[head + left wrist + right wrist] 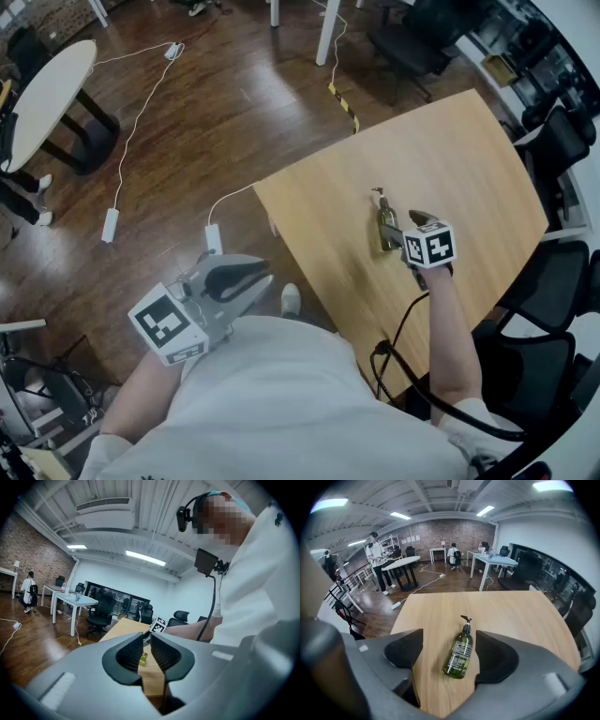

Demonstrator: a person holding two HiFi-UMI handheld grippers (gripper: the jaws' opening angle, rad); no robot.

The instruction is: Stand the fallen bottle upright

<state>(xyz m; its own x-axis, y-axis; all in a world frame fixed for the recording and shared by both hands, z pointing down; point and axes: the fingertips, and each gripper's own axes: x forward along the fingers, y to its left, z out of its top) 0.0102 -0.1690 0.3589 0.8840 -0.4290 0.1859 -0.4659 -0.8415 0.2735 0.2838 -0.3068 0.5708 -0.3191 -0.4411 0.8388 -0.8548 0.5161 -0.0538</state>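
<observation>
A dark green pump bottle [387,228] lies on its side on the light wooden table [469,159], pump pointing to the far edge. My right gripper [412,230] hovers just above and near its base, open. In the right gripper view the bottle [459,656] lies between the spread jaws of my right gripper [450,656], touching neither. My left gripper [262,279] is held off the table by the person's torso, shut with nothing in it. In the left gripper view, my left gripper [146,652] shows only a thin slit, through which the bottle [143,657] is seen far off.
Black office chairs [548,150] crowd the table's right side and far end. A cable [398,337] runs from the right gripper over the near edge. A power strip [111,224] and cords lie on the wooden floor at left. A round white table [52,94] stands at far left.
</observation>
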